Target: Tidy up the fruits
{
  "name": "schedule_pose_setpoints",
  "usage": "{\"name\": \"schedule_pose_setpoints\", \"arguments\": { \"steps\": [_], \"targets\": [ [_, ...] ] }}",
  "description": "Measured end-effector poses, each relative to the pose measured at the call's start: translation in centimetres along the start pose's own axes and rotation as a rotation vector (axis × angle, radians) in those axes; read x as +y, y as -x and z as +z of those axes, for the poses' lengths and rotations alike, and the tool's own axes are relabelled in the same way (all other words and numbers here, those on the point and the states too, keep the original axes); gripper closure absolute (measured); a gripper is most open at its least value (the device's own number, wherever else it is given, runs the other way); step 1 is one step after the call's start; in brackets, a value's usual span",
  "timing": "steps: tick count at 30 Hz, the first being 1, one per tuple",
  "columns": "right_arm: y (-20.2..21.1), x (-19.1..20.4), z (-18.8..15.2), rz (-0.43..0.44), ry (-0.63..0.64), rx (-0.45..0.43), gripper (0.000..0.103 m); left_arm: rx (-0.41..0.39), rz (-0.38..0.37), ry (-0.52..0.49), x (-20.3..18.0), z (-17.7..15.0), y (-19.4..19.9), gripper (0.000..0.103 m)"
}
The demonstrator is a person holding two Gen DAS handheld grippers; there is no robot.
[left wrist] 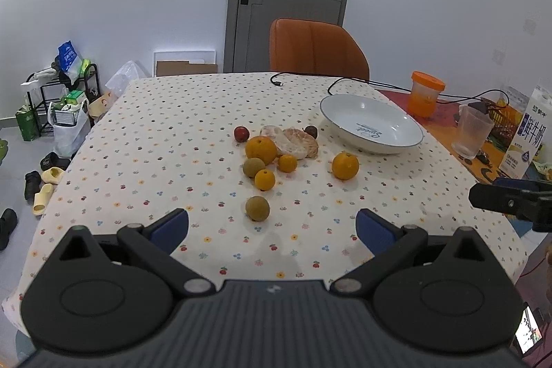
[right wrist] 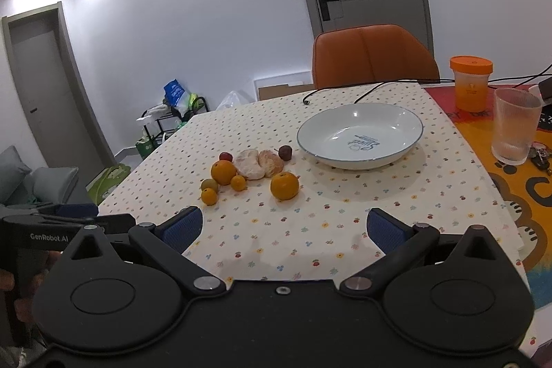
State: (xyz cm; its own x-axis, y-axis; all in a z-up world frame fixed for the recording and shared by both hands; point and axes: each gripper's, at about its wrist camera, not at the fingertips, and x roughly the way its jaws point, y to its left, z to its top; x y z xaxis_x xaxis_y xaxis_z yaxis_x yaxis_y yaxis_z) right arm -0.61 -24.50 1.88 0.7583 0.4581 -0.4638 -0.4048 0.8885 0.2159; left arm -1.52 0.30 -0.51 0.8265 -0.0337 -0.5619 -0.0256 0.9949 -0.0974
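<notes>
The counter [left wrist: 138, 161] is lying under a dotted cloth and is carrying every task item. The orange chair [left wrist: 315, 49] is standing at the far edge, at 12 o'clock from the fruit. The white plate [left wrist: 371, 123] is sitting empty at 2 o'clock from the fruit cluster, well apart from both tools. The left hand-held gripper [left wrist: 272, 230] is hovering above the near edge with its blue pads spread wide and gripping nothing; the right hand-held gripper [right wrist: 284, 230] is hovering likewise, spread and gripping nothing. The clear tumbler [right wrist: 515, 126] and the orange-lidded jar [right wrist: 471, 83] are standing at 3 o'clock from the plate, on the bright mat. The peeled citrus halves [left wrist: 293, 140] are lying touching each other at the centre of the cluster. The larger orange [left wrist: 261, 150] is resting against them at 8 o'clock, and a second orange [left wrist: 345, 165] is sitting apart at 4 o'clock. Two small oranges [left wrist: 265, 179] are lying just beside the larger orange at 6 o'clock. One brownish-green fruit [left wrist: 254, 167] is touching the nearer small orange, and another [left wrist: 257, 208] is lying alone at 6 o'clock, nearest the left tool. Two dark red fruits [left wrist: 241, 133] are flanking the peeled halves at 10 and 2 o'clock.
</notes>
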Motion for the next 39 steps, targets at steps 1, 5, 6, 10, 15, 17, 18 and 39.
{"name": "schedule_pose_setpoints", "arguments": {
  "steps": [1, 5, 6, 10, 15, 17, 18, 39],
  "targets": [
    [-0.1, 0.0, 0.0, -0.001, 0.002, 0.007, 0.000, 0.001, -0.001, -0.001, 0.0, 0.0, 0.0, 0.000],
    [-0.1, 0.1, -0.2, 0.003, 0.010, 0.018, 0.000, -0.005, -0.008, -0.011, -0.3, 0.0, 0.1, 0.000],
    [-0.1, 0.1, -0.2, 0.007, 0.010, 0.020, 0.000, -0.007, -0.006, -0.017, -0.5, 0.1, 0.2, 0.000],
    [-0.1, 0.1, -0.2, 0.013, 0.009, 0.017, 0.000, -0.010, -0.011, -0.017, -0.5, 0.1, 0.1, 0.000],
    [-0.3, 0.0, -0.3, 0.004, 0.006, 0.014, 0.000, -0.002, -0.011, -0.006, -0.4, -0.2, -0.4, 0.000],
    [-0.5, -0.1, -0.4, 0.006, 0.008, 0.019, 0.000, 0.004, -0.019, 0.005, -0.2, -0.3, -0.8, 0.000],
    [-0.5, 0.0, -0.5, 0.005, 0.010, 0.021, 0.000, 0.008, -0.019, 0.007, -0.1, -0.4, -1.0, 0.000],
    [-5.6, -2.1, -0.6, -0.007, -0.025, 0.069, 0.000, 0.050, -0.038, 0.070, 1.2, -0.3, -7.3, 0.037]
  ]
}}
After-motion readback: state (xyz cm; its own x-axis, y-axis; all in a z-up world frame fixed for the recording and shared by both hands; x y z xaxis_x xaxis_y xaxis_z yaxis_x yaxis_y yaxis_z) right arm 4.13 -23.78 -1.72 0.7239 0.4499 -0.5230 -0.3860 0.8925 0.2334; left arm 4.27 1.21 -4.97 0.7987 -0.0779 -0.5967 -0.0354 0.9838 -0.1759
